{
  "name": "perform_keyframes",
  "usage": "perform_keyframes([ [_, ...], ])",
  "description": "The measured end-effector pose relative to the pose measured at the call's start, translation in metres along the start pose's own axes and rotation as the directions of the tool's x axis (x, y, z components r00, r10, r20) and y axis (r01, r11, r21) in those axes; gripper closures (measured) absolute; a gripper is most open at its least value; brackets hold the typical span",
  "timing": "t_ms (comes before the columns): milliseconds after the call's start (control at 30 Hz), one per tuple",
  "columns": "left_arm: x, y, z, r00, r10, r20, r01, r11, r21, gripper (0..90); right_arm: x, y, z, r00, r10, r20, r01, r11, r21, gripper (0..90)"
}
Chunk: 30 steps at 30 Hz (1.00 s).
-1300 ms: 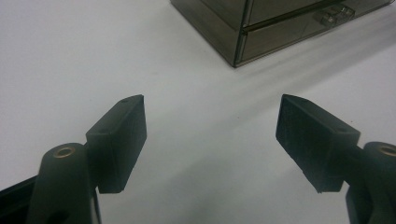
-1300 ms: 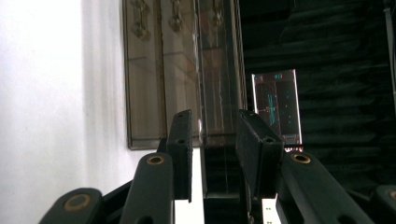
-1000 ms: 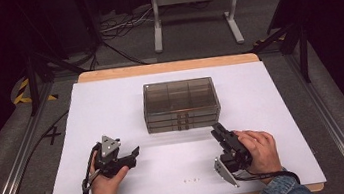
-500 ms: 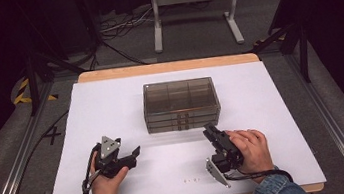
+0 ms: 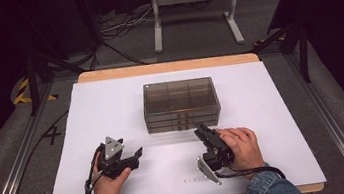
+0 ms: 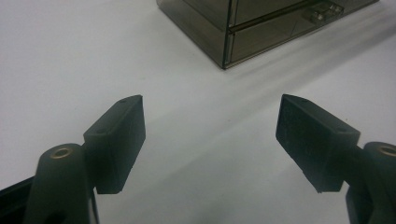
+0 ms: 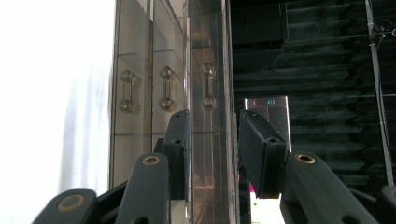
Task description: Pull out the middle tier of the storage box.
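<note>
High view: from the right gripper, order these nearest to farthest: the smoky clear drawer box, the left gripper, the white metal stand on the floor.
1. Smoky clear drawer box, just ahead, mid-table.
2. Left gripper, across at the near left.
3. White metal stand, beyond the table's far edge.

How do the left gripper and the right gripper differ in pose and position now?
The left gripper rests apart from the drawer box, its jaws wide; the right gripper has its jaws narrower and at the box's front. The left has its grey plate on top; the right is rolled sideways. Both are hand-held over the white table.

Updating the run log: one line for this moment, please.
right gripper: at drawer box front, open | left gripper: open, on table | drawers: closed
</note>
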<state>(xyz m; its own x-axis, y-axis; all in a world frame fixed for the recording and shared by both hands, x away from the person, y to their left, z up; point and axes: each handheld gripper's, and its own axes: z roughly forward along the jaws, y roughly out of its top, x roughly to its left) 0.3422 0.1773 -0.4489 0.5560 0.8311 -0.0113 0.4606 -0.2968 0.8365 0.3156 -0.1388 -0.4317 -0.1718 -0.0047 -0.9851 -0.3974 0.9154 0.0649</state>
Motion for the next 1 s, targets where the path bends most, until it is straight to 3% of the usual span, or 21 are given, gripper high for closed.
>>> perform_keyframes([
  [100,-0.002,0.0,0.001,0.9999,0.013,0.001,-0.013,0.9999,0.004,24.5,-0.001,0.005,0.006,0.9998,0.019,-0.008,-0.019,1.0,-0.018,64.6],
  [500,-0.002,0.0,0.001,0.9999,0.011,0.005,-0.011,0.9999,0.003,24.5,0.006,0.011,0.024,0.9999,0.0,-0.012,-0.001,1.0,-0.017,65.7],
  [733,-0.002,0.0,0.001,0.9998,0.017,0.005,-0.017,0.9998,0.008,24.5,0.011,0.013,0.032,0.9996,-0.012,-0.024,0.012,1.0,0.0,66.0],
  [1000,-0.004,0.0,0.002,0.9995,0.029,0.009,-0.029,0.9995,0.013,24.5,0.015,0.014,0.038,0.9994,0.008,-0.034,-0.007,1.0,0.009,66.2],
])
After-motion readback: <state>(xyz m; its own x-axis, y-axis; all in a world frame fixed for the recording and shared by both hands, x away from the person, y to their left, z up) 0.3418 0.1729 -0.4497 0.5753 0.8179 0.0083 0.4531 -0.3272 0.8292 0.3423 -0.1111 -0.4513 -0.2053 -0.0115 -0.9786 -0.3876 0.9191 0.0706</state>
